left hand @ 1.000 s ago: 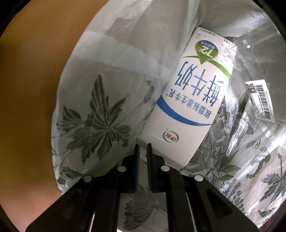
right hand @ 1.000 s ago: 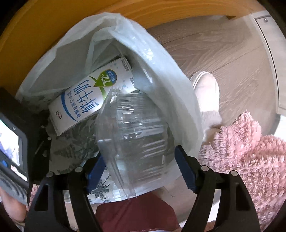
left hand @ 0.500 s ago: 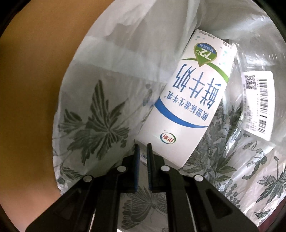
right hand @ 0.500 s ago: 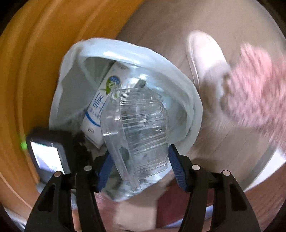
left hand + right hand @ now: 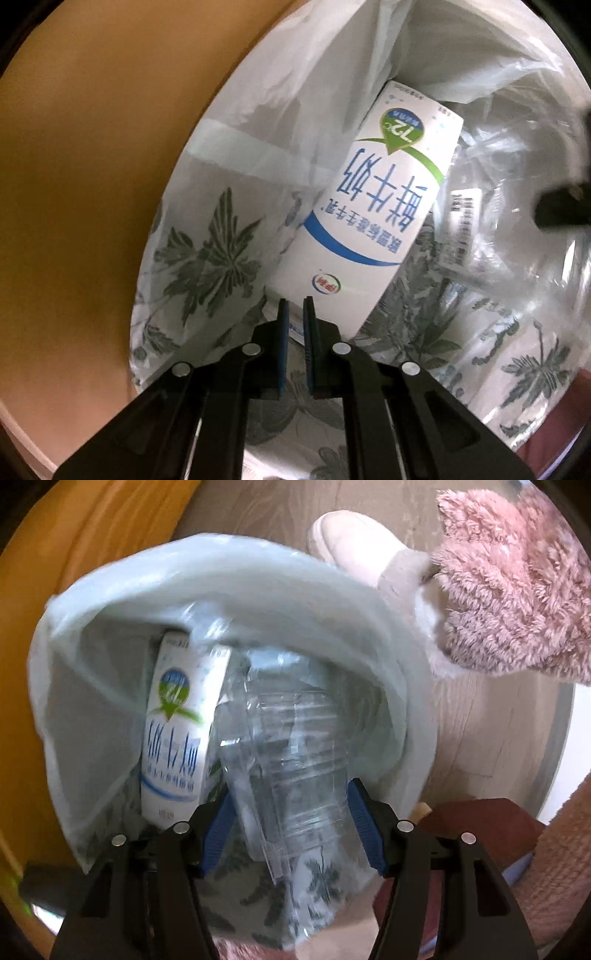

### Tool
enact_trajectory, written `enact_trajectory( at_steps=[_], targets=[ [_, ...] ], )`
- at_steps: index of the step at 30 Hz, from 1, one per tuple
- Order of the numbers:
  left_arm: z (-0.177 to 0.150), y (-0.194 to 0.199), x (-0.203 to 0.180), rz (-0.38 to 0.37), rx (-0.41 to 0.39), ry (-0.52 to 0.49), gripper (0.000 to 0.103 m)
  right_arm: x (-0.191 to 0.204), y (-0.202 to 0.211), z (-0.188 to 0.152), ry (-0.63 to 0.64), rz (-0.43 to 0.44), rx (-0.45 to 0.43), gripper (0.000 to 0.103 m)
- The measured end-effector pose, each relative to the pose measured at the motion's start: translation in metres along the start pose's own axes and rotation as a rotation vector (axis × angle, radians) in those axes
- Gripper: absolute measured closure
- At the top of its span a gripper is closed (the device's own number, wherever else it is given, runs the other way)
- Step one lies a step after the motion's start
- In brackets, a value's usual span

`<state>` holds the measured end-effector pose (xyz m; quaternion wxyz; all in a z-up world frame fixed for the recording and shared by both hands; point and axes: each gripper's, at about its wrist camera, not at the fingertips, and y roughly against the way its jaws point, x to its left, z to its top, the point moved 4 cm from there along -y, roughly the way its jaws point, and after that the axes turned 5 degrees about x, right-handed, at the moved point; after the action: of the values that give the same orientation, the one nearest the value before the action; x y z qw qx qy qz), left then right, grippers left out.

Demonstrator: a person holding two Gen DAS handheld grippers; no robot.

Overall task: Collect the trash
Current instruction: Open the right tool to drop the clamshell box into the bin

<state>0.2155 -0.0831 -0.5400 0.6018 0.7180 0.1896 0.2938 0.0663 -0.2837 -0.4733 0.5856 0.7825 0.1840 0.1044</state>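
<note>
**Clear plastic container held over the bag mouth**

Clear, ribbed plastic is seen between the blue pads of the right gripper (image 5: 290, 825), whose jaws have just been closing: the clamshell container (image 5: 295, 760) is clasped at its sides, long axis pointing down into the white trash bag (image 5: 258, 598). The milk carton (image 5: 373, 221) already lies inside, just left of the container. The bag's printed edge is pinched by the nearly closed left gripper (image 5: 294, 347). Open room remains only straight down; the rim crowds the far side.
</note>
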Motion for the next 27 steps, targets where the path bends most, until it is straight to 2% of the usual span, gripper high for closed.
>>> enact_trajectory(
  at_steps=[7,10,14,18,23,27],
  targets=[
    [-0.009,-0.004,-0.011,-0.013,0.01,-0.01,0.096,-0.006,-0.011,0.014,0.017,0.013,0.019,0.041],
    [-0.009,-0.004,-0.009,-0.02,0.007,-0.01,0.096,0.001,-0.011,0.016,0.073,0.033,0.043,0.035],
    [0.0,-0.005,-0.009,-0.017,0.002,-0.011,0.096,0.004,0.006,0.016,0.118,0.039,0.011,0.024],
    [0.002,-0.003,-0.011,-0.023,0.0,-0.013,0.096,0.003,0.019,0.011,0.134,0.048,0.023,0.024],
    [-0.005,0.008,-0.005,-0.029,-0.003,-0.016,0.096,0.001,0.038,-0.005,0.222,0.081,0.059,0.024],
    [-0.009,0.014,-0.01,-0.035,-0.011,-0.009,0.085,-0.003,0.055,-0.012,0.331,0.086,0.054,0.024]
  ],
)
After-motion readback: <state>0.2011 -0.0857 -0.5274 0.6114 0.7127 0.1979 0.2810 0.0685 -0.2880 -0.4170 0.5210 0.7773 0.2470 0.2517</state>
